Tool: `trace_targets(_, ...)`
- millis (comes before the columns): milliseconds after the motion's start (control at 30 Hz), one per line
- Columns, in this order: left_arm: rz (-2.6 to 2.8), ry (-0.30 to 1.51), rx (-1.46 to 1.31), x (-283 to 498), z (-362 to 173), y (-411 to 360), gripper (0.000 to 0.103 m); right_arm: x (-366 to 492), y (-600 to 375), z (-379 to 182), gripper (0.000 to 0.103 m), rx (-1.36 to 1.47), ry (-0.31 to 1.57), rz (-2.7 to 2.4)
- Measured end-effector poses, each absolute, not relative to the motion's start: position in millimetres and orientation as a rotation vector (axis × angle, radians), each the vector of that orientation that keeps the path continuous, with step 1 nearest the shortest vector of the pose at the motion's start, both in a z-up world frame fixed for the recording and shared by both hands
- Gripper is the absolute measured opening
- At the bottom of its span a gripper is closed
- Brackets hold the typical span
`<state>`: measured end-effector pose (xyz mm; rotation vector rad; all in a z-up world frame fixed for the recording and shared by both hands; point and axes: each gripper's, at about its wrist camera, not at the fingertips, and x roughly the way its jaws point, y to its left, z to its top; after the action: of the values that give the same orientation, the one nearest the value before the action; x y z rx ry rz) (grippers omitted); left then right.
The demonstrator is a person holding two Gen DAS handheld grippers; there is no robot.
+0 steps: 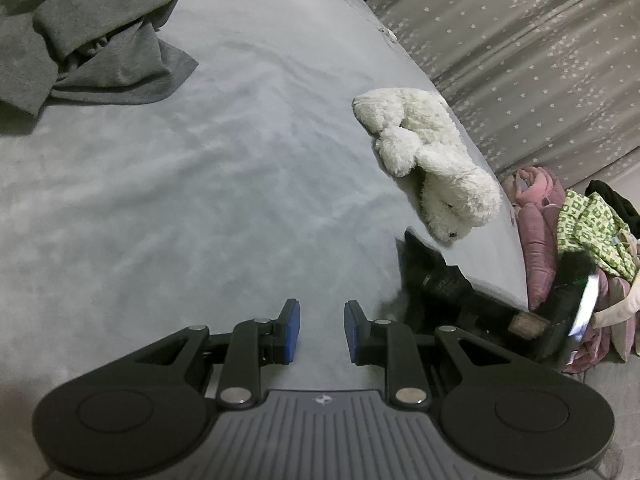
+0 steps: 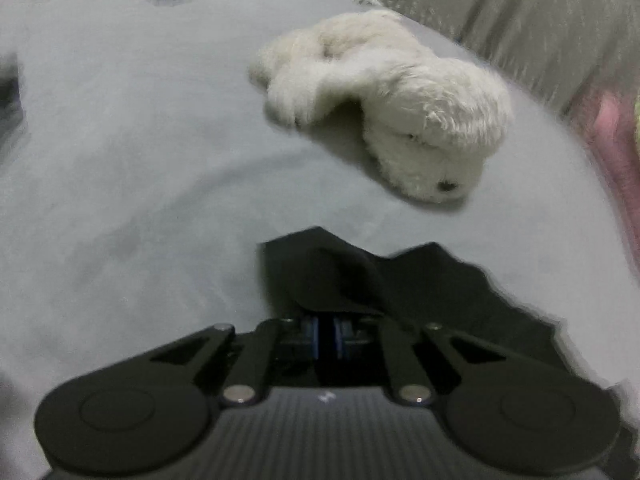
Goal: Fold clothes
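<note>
the right gripper (image 2: 328,342), closest to its own camera, tilts steeply down at the bed, its blue pads (image 2: 314,338) drawn almost together and pinching the near edge of a black garment (image 2: 420,288); the dark cloth bunches up over the fingertips, so the pinch itself is partly hidden. that garment lies crumpled on the grey bedsheet (image 2: 140,200) near the bed's right edge, its far corners pointing up toward a white plush dog (image 2: 384,96), which lies on its side just beyond it and apart from it. the left gripper (image 1: 322,332) hovers lower-left of the garment, angled down over bare sheet, its jaws parted a little with nothing between the pads. in the left wrist view the black garment sits just right of that gripper. a rumpled grey garment (image 1: 88,40) lies well away at the far left. beyond the bed hang star-print curtains (image 1: 520,48), with a pile of pink and green clothes (image 1: 560,240) below.
</note>
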<state>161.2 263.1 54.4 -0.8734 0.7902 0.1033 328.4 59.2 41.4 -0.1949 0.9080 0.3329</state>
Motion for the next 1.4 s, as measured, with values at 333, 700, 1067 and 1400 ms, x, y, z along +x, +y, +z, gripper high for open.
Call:
trace_targets(333, 0.108, 0.795, -0.869, 160.6, 53.8, 261.9, 0.022, 358.2, 42.4, 30.7, 0.020, 0.159, 0.942, 0.315)
trace_targets(700, 0.108, 0.797, -0.870, 160.2, 53.7, 262.0, 0.022, 309.8, 41.5, 97.2, 0.058, 0.091, 0.754, 0.552)
trace_targets(1067, 0.104, 0.813, -0.850, 160.8, 53.3, 257.7, 0.022, 296.9, -15.7, 63.9, 0.026, 0.110, 0.836, 0.462)
trace_targets(1400, 0.105, 0.815, -0.847, 161.6, 53.3, 257.3, 0.022, 273.4, 42.0, 32.3, 0.026, -0.045, 0.916, 0.632)
